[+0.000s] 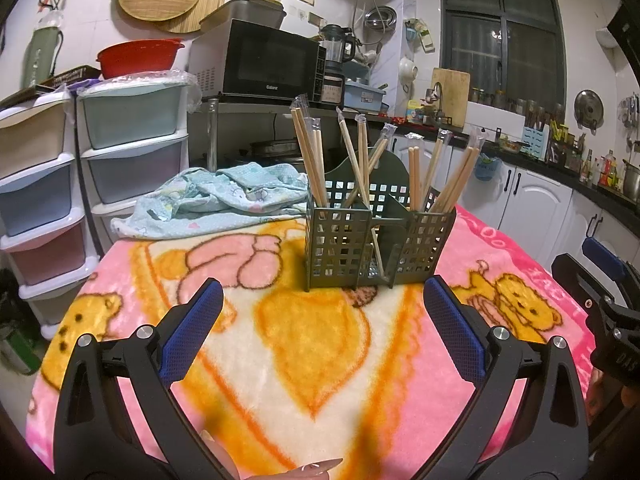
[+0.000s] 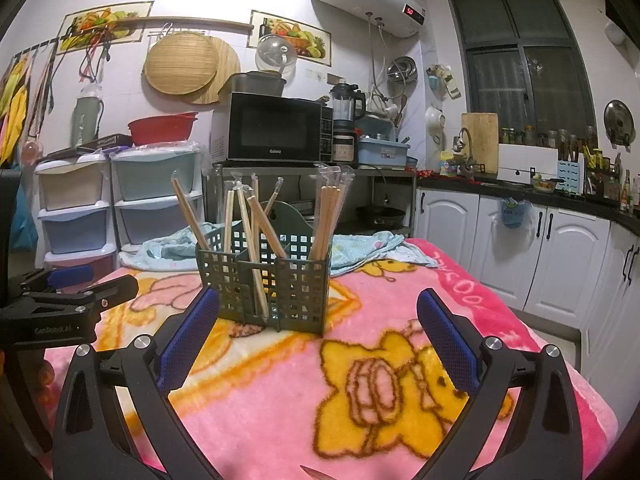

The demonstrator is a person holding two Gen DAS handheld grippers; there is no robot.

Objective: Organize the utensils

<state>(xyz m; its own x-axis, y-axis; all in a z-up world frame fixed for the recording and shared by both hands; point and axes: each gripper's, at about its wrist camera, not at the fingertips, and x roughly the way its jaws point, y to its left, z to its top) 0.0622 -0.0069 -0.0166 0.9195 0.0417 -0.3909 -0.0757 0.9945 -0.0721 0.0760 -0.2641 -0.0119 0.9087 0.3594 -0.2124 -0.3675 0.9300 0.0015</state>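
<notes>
Dark green square-grid plastic utensil caddy [image 1: 352, 236] at frame centre holds pale tan wooden chopsticks in clear wrappers [image 1: 310, 152]. Fleecy pink blanket with yellow-orange cartoon bears [image 1: 316, 360] fills lower frame. Light blue printed cloth [image 1: 224, 196] centre left. Blue textured gripper pads [image 1: 191, 332] on black arms.

Microwave [image 2: 276, 128], pink blanket [image 2: 360, 360], perhaps pyjamas [image 1: 224, 196].

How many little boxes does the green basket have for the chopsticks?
3 that I can see: the green basket has a left box with chopsticks, a lower middle box, and a right box with chopsticks. More may hide behind them.
</notes>
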